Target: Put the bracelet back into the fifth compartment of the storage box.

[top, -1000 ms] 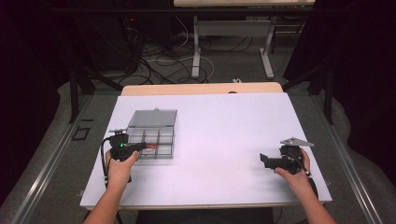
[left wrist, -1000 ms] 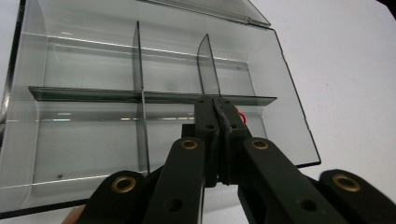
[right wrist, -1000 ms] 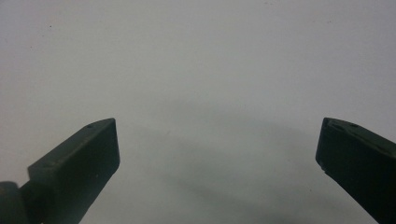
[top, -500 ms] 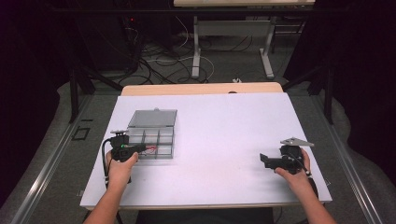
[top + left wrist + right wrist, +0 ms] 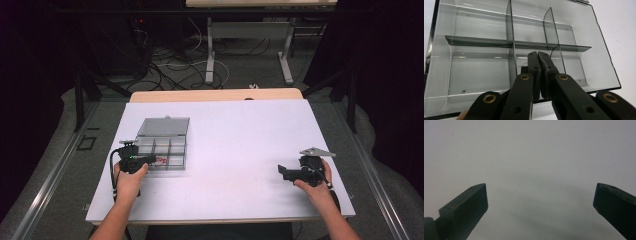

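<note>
We see the clear compartment box (image 5: 162, 150) lying open at the left of the white table (image 5: 235, 140), its lid (image 5: 164, 126) laid back behind it. Our left gripper (image 5: 538, 53) hangs over a near compartment with its 2 jaws pressed together, empty. Our right gripper (image 5: 540, 200) rests well apart at the table's right, jaws spread wide over bare tabletop.

A: What does the right gripper view hold?
B: The right gripper (image 5: 540, 200) reaches over a plain white table (image 5: 529, 150), its two black jaws wide apart.
A: Anything between them?
B: Only bare surface and a soft grey shadow.
</note>
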`<state>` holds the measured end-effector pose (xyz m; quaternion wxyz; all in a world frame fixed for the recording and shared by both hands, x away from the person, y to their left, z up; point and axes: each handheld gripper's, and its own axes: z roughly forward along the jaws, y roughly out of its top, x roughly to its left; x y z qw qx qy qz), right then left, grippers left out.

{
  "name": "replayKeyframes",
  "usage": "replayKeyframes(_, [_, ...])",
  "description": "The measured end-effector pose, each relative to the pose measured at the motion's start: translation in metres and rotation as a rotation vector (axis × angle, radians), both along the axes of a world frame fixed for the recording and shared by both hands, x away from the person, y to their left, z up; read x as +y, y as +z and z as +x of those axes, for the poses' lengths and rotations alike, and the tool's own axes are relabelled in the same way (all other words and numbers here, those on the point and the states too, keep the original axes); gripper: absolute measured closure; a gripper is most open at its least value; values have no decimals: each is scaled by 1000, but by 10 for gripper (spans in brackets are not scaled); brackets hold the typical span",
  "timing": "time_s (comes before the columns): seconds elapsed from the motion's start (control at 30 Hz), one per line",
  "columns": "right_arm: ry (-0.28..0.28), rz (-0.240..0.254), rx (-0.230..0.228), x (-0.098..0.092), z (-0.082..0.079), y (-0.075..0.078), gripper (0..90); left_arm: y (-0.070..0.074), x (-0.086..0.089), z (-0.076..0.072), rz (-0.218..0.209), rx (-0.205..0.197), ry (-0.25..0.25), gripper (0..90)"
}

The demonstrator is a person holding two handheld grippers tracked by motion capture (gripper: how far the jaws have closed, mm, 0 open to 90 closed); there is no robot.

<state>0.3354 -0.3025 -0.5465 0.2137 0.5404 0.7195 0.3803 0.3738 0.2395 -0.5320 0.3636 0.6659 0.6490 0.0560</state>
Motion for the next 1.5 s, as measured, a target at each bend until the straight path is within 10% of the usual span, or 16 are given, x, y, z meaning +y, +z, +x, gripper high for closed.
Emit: replayKeyframes(1.5, [-2, 2, 4, 0, 0, -1, 0, 24, 16, -25, 26, -146, -17, 453])
